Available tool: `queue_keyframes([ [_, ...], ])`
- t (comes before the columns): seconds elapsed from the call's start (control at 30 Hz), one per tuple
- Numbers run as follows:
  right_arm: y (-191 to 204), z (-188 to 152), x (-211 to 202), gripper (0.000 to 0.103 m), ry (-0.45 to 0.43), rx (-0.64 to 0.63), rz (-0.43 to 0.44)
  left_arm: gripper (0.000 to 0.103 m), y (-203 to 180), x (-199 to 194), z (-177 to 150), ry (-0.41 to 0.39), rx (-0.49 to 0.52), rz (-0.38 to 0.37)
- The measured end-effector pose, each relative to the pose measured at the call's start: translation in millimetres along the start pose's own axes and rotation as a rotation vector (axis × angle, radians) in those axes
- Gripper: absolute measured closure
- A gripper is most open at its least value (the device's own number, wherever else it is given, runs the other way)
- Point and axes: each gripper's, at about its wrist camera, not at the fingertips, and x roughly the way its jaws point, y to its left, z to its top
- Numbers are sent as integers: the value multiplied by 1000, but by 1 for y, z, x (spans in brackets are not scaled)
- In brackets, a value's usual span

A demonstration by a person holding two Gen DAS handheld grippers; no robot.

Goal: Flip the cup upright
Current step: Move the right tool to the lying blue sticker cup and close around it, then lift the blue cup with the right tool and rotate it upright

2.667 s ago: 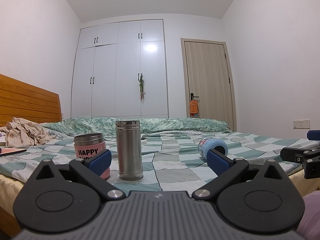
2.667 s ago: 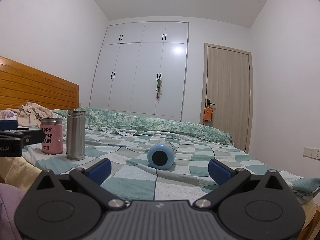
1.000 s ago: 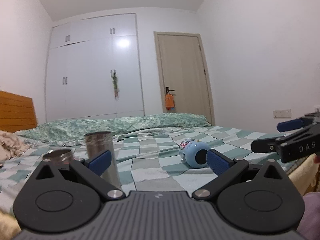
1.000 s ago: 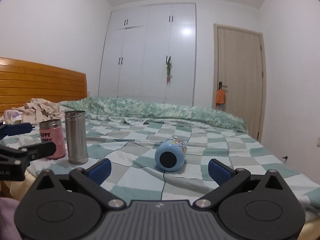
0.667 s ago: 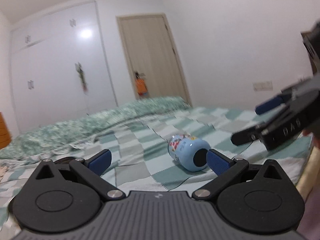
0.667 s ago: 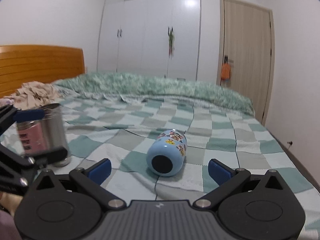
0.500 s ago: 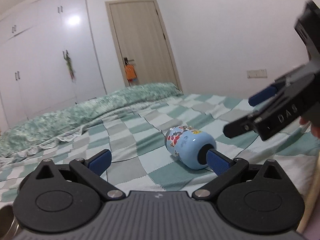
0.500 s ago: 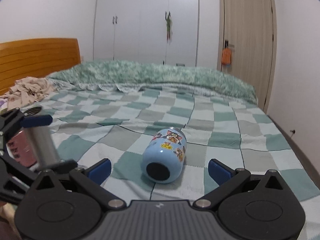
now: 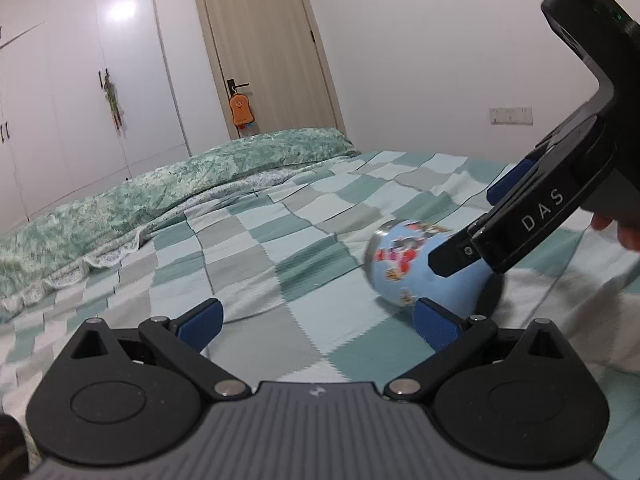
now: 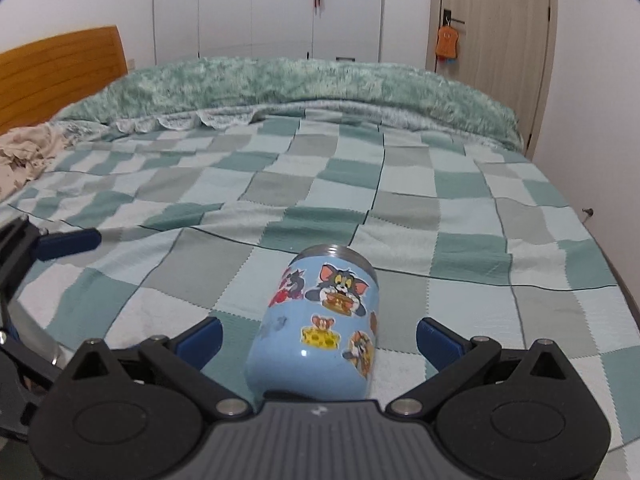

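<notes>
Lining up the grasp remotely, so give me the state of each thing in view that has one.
blue cup: on its side, between the open fingers, rim pointing away
right gripper: open, straddling the cup
left gripper: open, empty
door: closed
wardrobe doors: closed

cup motion-blurred in left wrist view, stickers unreadable; right gripper finger covers its near side. In right wrist view cup base hidden behind gripper body. Steel flask at left edge, mostly cut off and covered by left gripper. Clothes pile cut by left edge. Hand at right edge, only fingertips showing.
</notes>
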Motion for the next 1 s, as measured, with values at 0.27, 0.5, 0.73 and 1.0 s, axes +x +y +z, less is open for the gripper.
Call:
queue_keyframes([
  [0.27, 5, 15, 40, 0, 75, 8, -14, 0, 35, 40, -8, 73, 74, -95],
  [0.5, -2, 15, 68, 0, 179, 57, -31, 0, 48, 63, -9, 74, 103, -150],
  [0.73, -9, 7, 94, 17, 266, 141, 6, 0, 45, 71, -24, 112, 123, -171],
  [1.0, -10, 4, 87, 18, 244, 170, 15, 0, 44, 66, -25, 113, 114, -164],
])
